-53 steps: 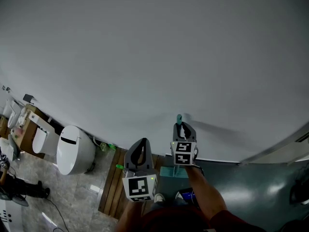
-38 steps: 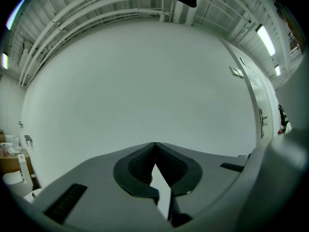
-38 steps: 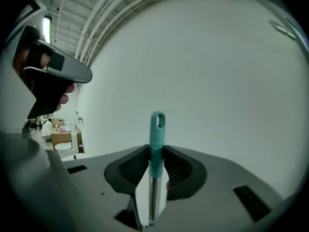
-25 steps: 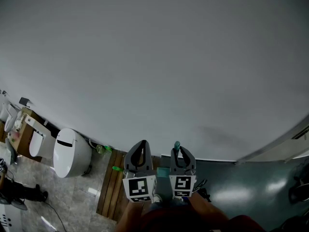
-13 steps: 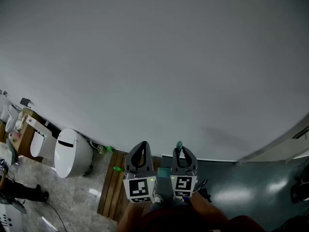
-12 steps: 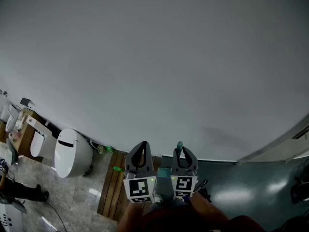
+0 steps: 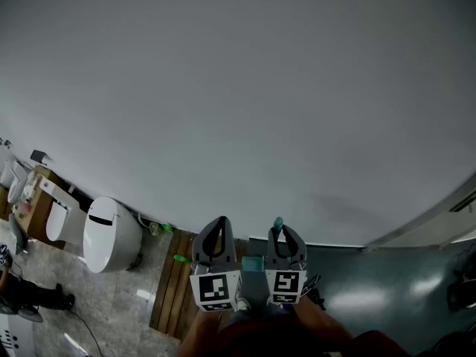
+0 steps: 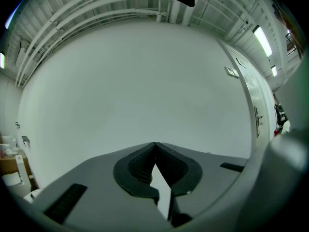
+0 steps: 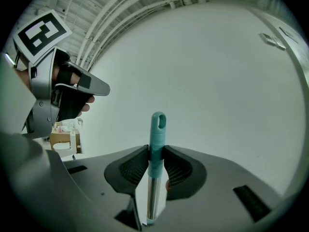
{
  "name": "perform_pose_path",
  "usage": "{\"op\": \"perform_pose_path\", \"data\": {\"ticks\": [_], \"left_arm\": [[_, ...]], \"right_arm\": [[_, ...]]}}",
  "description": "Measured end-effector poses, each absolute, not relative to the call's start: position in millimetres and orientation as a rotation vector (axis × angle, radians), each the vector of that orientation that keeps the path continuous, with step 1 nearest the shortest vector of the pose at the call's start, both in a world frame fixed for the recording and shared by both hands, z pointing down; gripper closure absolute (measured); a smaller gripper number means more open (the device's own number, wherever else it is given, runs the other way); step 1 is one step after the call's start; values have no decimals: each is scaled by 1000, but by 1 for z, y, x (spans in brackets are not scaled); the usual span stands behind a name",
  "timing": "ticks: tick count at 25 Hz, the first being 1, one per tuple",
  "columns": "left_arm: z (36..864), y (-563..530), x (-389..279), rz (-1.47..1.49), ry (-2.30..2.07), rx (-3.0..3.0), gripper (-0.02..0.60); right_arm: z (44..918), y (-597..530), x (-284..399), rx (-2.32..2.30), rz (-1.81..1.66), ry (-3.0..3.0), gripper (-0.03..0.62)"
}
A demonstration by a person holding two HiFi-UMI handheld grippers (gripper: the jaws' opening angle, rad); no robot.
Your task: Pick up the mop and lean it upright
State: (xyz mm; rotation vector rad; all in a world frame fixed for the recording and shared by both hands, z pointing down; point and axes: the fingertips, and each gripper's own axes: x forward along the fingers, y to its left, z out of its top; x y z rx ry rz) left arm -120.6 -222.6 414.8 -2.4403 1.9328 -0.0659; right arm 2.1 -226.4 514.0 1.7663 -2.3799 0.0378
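Note:
The mop handle (image 9: 155,149) has a teal grip with a hanging hole on a silver pole and stands upright before a plain white wall. My right gripper (image 9: 155,154) is shut on the teal grip, its pads pressing both sides. In the head view that gripper (image 7: 279,233) sits at the bottom centre with the teal tip of the mop handle (image 7: 278,222) poking above it. A teal mop part (image 7: 252,263) shows between the two grippers, low down. My left gripper (image 7: 216,225) is beside the right one, jaws shut with nothing held, as the left gripper (image 8: 155,145) view shows.
A white toilet (image 7: 110,233) stands on the tiled floor at left, next to a wooden slatted mat (image 7: 175,288). More white fixtures (image 7: 52,213) line the far left. A dark green floor (image 7: 379,292) lies to the right. The big white wall (image 7: 238,88) fills most of the view.
Two seconds ago the right gripper was higher and farther out with the mop handle; it has since drawn back level with the left gripper. Over the last second nothing moves.

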Motion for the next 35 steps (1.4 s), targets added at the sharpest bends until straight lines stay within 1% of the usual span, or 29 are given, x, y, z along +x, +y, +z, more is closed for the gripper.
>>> {"op": "perform_pose_path", "data": {"ticks": [5, 10, 16, 19, 30, 35], "left_arm": [[415, -221, -123, -66, 1928, -2442, 568], [403, -218, -123, -13, 1929, -2445, 568], [400, -215, -105, -25, 1945, -2438, 568], [392, -211, -108, 18, 1923, -2420, 568], [379, -202, -115, 79, 1943, -2400, 568], [380, -200, -109, 41, 1914, -2378, 569]], "right_arm": [[492, -222, 3, 1792, 10, -2406, 487], [451, -217, 5, 1839, -68, -2459, 487], [397, -210, 30, 1907, -169, -2535, 487], [375, -204, 27, 1904, -186, -2556, 487], [377, -198, 25, 1859, -171, -2524, 487], [375, -198, 25, 1852, -173, -2537, 487]]}}
